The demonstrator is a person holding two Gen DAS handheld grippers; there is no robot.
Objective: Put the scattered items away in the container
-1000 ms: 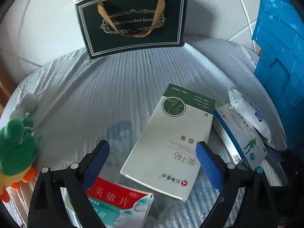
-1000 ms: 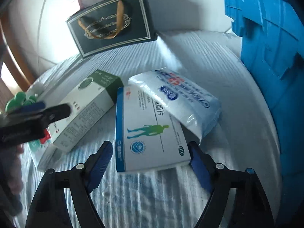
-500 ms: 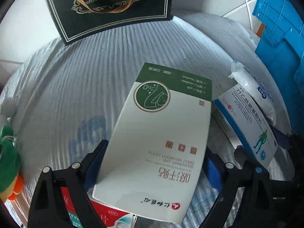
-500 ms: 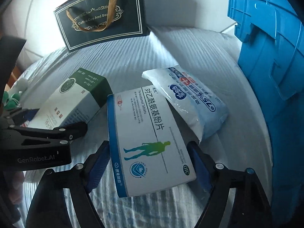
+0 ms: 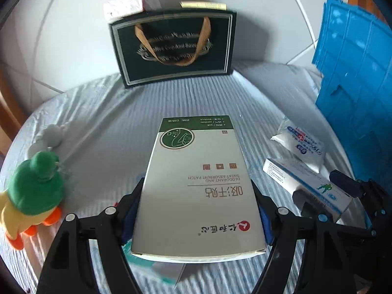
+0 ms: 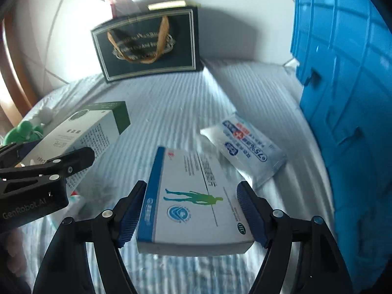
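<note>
Now both claws have just closed: left claw grips the green box, right claw the blue box; light, stiff cardboard, held across the long sides.

Under my tongs runs a pale striped sheet over the bed. Lying on it — a white wipes pack, a plush duck, and a dark gift bag standing at the far edge.
</note>
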